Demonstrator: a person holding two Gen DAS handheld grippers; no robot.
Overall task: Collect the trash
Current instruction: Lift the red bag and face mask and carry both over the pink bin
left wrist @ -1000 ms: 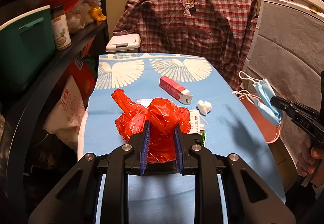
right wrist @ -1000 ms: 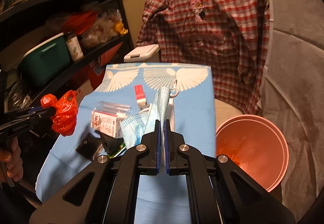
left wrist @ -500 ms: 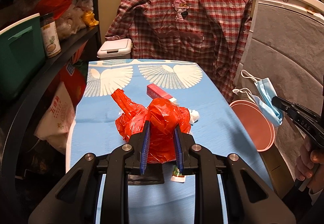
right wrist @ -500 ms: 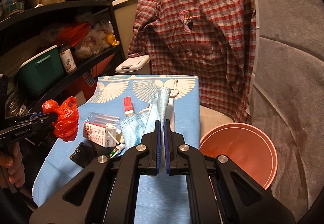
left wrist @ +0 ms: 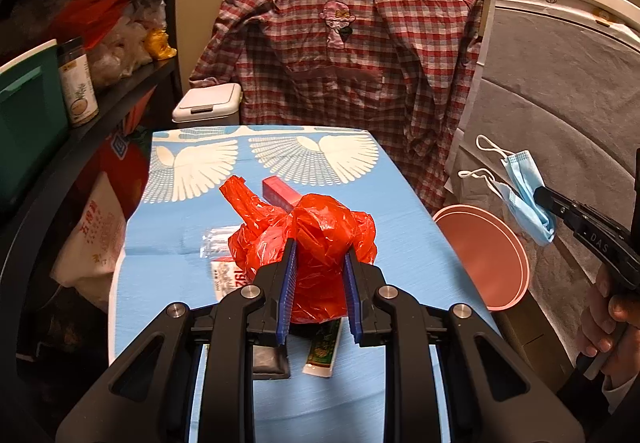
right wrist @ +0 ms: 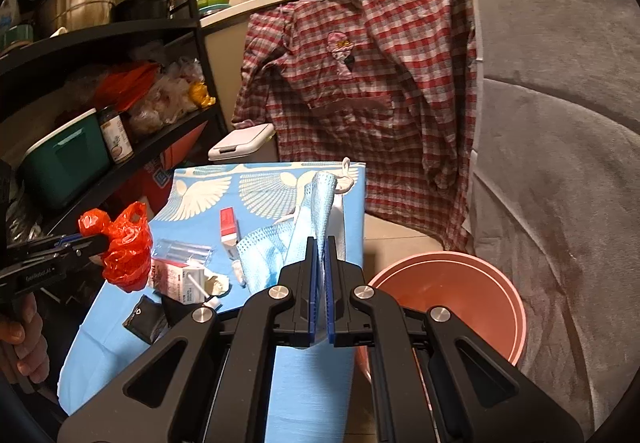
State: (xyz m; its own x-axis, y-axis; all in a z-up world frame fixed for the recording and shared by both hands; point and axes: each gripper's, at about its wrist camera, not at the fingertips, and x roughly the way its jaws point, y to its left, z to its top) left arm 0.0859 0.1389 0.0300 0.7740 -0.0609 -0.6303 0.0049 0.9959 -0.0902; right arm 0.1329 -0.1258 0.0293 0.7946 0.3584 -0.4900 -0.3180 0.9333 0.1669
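Left wrist view: the left claw (left wrist: 319, 267) is clamped on a crumpled, glossy red plastic bag (left wrist: 308, 239) at frame center, above the blue-covered counter (left wrist: 168, 267). At right, the right claw (left wrist: 546, 199) pinches a pale blue face mask (left wrist: 524, 195) with white ear loops, above a pink bin (left wrist: 486, 255).

Right wrist view: the right claw (right wrist: 321, 255) is closed flat on the face mask (right wrist: 316, 203), which is folded, at frame center. The pink bin (right wrist: 448, 295) stands at lower right, beside the counter (right wrist: 312, 383). The red plastic bag (right wrist: 124, 247) hangs at left in the left claw (right wrist: 100, 243).
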